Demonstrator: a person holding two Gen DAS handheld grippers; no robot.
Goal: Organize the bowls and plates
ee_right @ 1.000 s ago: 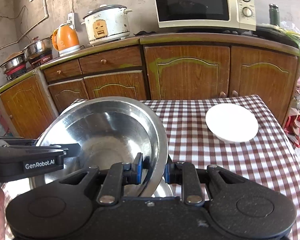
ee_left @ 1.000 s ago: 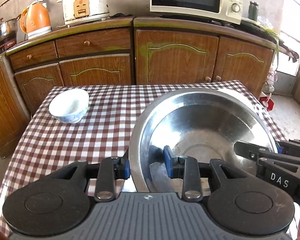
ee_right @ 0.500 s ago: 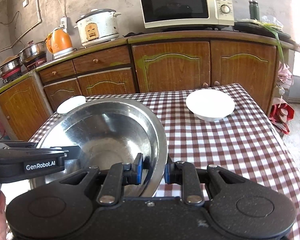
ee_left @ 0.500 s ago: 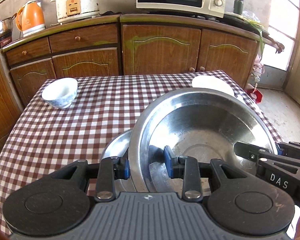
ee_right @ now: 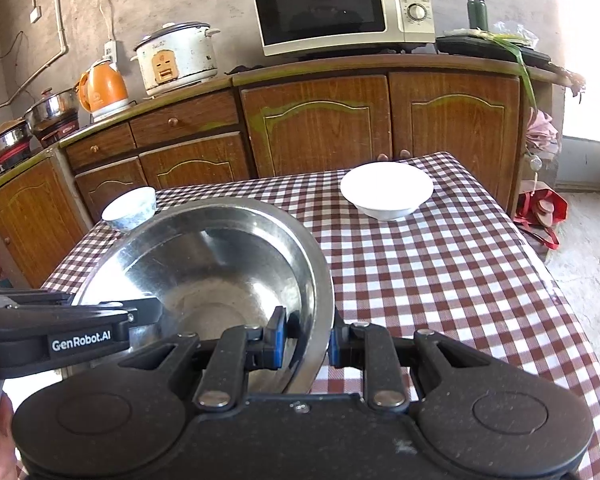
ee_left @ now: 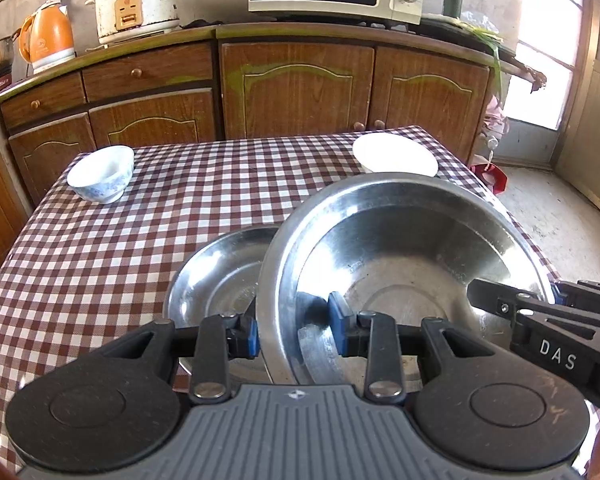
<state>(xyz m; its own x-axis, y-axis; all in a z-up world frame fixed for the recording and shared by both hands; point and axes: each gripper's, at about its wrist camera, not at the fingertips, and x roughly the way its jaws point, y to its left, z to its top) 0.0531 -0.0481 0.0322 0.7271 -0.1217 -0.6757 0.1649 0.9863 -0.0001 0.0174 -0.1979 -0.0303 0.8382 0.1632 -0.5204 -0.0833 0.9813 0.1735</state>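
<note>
**Steel basin gripped from both sides**

Left gripper [ee_left: 294, 334] and right gripper [ee_right: 304, 340] each pinch the large steel basin's [ee_left: 400, 264] rim, above a smaller steel bowl [ee_left: 220, 280]. Beyond the basin: patterned bowl [ee_left: 102, 174], white bowl [ee_left: 396, 156].

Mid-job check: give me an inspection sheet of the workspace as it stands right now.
Surface: checked tablecloth over the table.
Job's things: large steel basin held by its rim; smaller steel bowl beneath it at left; patterned bowl; white bowl.
Clutter: nothing seen on the table.
Grippers: left gripper and right gripper both shut on the basin's rim.
Cables: wires on the wall.
Surroundings: wooden cabinets, microwave, rice cooker, orange kettle.
</note>
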